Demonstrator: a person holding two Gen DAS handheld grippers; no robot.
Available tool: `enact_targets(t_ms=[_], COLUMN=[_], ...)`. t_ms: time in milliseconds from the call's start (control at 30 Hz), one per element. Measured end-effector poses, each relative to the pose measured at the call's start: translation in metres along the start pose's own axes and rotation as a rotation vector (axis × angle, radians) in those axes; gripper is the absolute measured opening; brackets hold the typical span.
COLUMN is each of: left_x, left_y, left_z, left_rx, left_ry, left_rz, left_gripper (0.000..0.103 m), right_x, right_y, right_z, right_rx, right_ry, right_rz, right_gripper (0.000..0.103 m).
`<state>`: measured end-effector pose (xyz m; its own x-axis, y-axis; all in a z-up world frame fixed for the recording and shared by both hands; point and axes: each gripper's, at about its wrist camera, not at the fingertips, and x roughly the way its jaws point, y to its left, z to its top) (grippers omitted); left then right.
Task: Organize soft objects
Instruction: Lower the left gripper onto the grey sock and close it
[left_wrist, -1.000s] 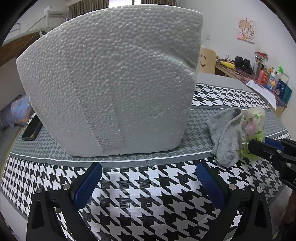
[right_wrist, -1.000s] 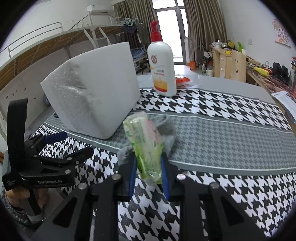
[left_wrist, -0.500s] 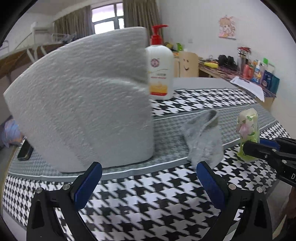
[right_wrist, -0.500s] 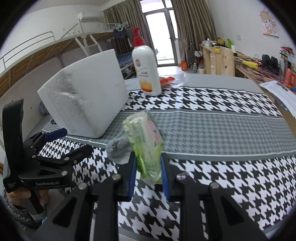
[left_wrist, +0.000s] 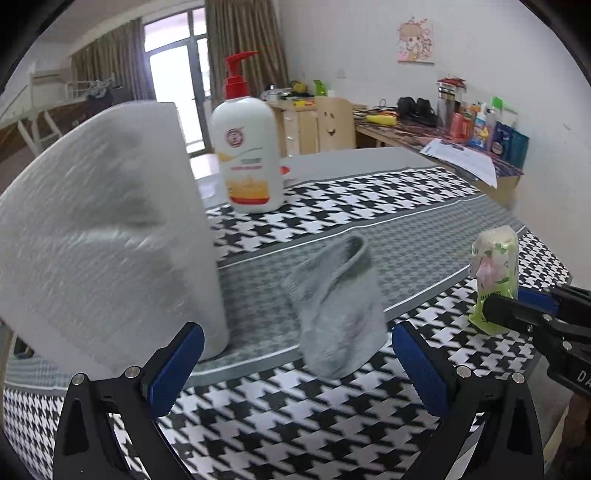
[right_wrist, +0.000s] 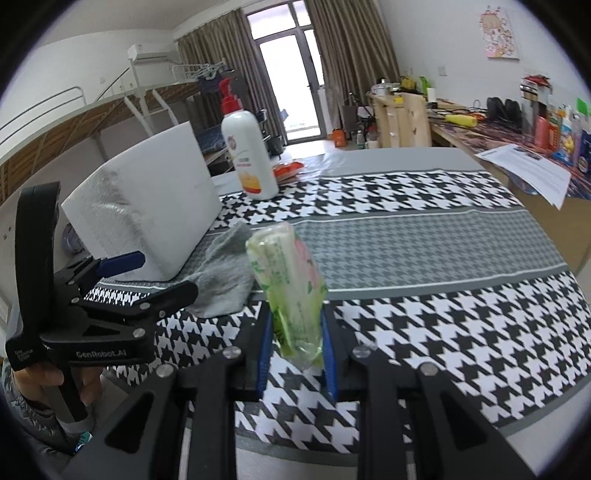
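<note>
My right gripper is shut on a green tissue packet, held upright above the houndstooth tablecloth; from the left wrist view the packet shows at the right with that gripper clamped on its lower end. A grey sock lies crumpled just ahead of my left gripper, whose blue pads stand wide apart with nothing between them. In the right wrist view the sock lies beside the white foam block, and the left gripper hovers at the left, held by a hand.
A large white foam block stands on the left of the table. A white pump bottle with a red top stands behind it. A cluttered desk and papers run along the right wall. An orange packet lies near the bottle.
The left gripper has swung right, away from the foam block, so the sock now sits between its open fingers' line. The right gripper drifted right with the packet still clamped.
</note>
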<state>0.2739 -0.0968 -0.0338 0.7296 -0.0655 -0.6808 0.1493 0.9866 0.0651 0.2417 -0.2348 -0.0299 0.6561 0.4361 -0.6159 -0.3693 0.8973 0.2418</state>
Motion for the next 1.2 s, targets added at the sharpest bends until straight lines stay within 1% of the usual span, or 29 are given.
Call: enact_targets(t_ms=[267, 467, 633, 800, 900, 967, 1033, 1100, 1133, 1200], left_x=[0.009, 0.022, 0.031, 0.033, 0.034, 0.033, 0.032, 0.034, 0.037, 0.042], left_y=[-0.015, -0.021, -0.016, -0.015, -0.016, -0.018, -0.021, -0.02, -0.02, -0.019], left_z=[0.008, 0.01, 0.014, 0.016, 0.013, 0.012, 0.011, 0.009, 0.008, 0.008], left_rx=[0.032, 0.031, 0.0, 0.029, 0.026, 0.03, 0.048, 0.05, 0.047, 0.038], left_ry=[0.011, 0.037, 0.067, 0.056, 0.062, 0.064, 0.052, 0.056, 0.067, 0.092], left_rz=[-0.042, -0.071, -0.139, -0.154, -0.154, -0.176, -0.145, -0.137, -0.14, -0.145], left_gripper=[0.102, 0.101, 0.101, 0.101, 0.101, 0.101, 0.101, 0.101, 0.1, 0.089], right_x=[-0.011, -0.014, -0.013, -0.015, -0.015, -0.016, -0.015, -0.014, -0.013, -0.011], right_y=[-0.012, -0.017, -0.018, -0.017, -0.015, -0.015, -0.014, -0.015, -0.015, -0.015], right_z=[-0.003, -0.006, -0.008, -0.01, -0.009, -0.009, -0.008, -0.008, -0.008, -0.008], right_rx=[0.029, 0.044, 0.051, 0.043, 0.033, 0.027, 0.024, 0.023, 0.021, 0.019], right_ry=[-0.026, -0.025, -0.018, -0.013, -0.007, -0.008, -0.008, -0.003, 0.0, 0.003], right_rz=[-0.034, -0.049, -0.056, -0.065, -0.074, -0.074, -0.072, -0.07, -0.068, -0.067], right_gripper=[0.028, 0.028, 0.028, 0.028, 0.028, 0.028, 0.028, 0.028, 0.028, 0.028])
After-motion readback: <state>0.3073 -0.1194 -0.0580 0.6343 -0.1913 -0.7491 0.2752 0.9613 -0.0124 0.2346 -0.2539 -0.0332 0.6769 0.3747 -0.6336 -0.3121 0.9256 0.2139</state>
